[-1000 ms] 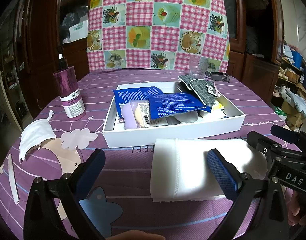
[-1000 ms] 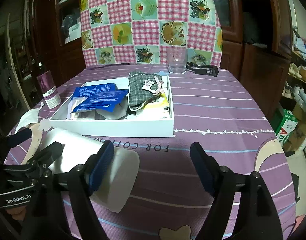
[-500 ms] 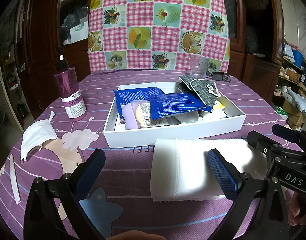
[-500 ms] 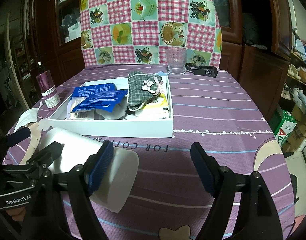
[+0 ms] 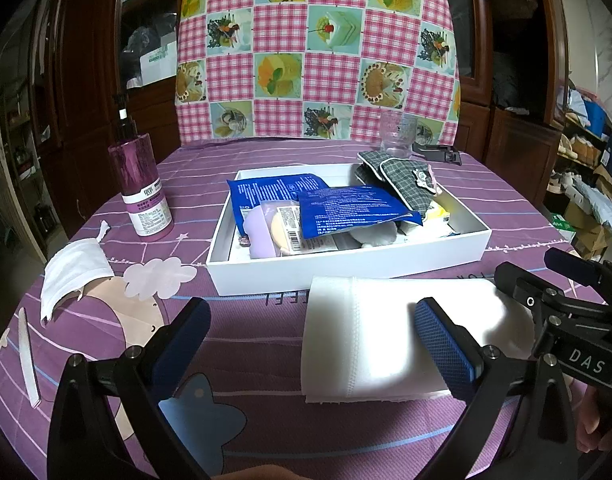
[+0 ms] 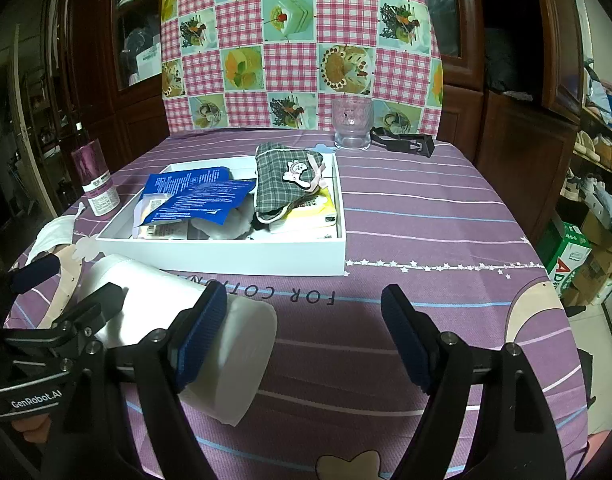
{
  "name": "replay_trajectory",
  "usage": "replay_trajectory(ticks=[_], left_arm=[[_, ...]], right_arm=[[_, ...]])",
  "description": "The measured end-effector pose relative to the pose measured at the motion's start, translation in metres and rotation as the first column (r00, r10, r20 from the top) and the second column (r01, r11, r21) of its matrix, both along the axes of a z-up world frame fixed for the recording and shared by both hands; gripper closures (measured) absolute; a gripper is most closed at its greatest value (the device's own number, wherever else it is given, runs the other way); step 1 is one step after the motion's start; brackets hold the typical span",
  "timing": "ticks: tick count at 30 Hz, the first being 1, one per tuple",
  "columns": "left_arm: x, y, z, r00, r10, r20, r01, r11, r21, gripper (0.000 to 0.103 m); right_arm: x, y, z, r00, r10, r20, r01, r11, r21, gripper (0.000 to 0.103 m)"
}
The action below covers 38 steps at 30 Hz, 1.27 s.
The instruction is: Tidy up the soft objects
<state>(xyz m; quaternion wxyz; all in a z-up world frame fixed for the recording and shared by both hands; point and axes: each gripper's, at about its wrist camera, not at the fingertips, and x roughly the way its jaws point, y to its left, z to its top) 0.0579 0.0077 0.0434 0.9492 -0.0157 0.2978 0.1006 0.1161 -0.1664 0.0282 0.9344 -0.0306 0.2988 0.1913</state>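
Both tools, left (image 5: 312,338) and right (image 6: 304,334), stay released and unmoved beside the white roll (image 5: 386,336).

Both handheld tools are matte black frames with two angled arms each. The left gripper (image 5: 312,338) carries dark blue pads with a fine mesh texture (image 5: 442,344), and silver screw heads sit along its arms. The right gripper (image 6: 306,334) has the same blue ribbed pads (image 6: 404,340) and round silver screws. White lettering marks the bodies: "DAS" on the right one, seen from the left wrist, and "GenRobot.AI" on the left one, seen from the right wrist.
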Motion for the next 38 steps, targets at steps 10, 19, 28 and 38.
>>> replay_trajectory(ticks=[10,19,28,38], left_arm=[[-0.0002,-0.0005,0.0001,1.0,0.0,0.0,0.0,1.0,0.0,0.0],[-0.0002,-0.0006,0.0001,1.0,0.0,0.0,0.0,1.0,0.0,0.0],[-0.0003,-0.001,0.0002,1.0,0.0,0.0,0.0,1.0,0.002,0.0],[-0.0015,0.001,0.002,1.0,-0.009,0.001,0.009,1.0,-0.006,0.0]], right_arm=[[-0.0001,0.0,0.0003,1.0,-0.004,0.006,0.004,1.0,-0.007,0.023],[0.0001,-0.0003,0.0,1.0,-0.003,0.007,0.003,1.0,-0.007,0.023],[0.0004,-0.0008,0.0,1.0,-0.003,0.007,0.003,1.0,-0.008,0.023],[-0.0003,0.0003,0.0001,1.0,-0.003,0.01,0.003,1.0,-0.01,0.023]])
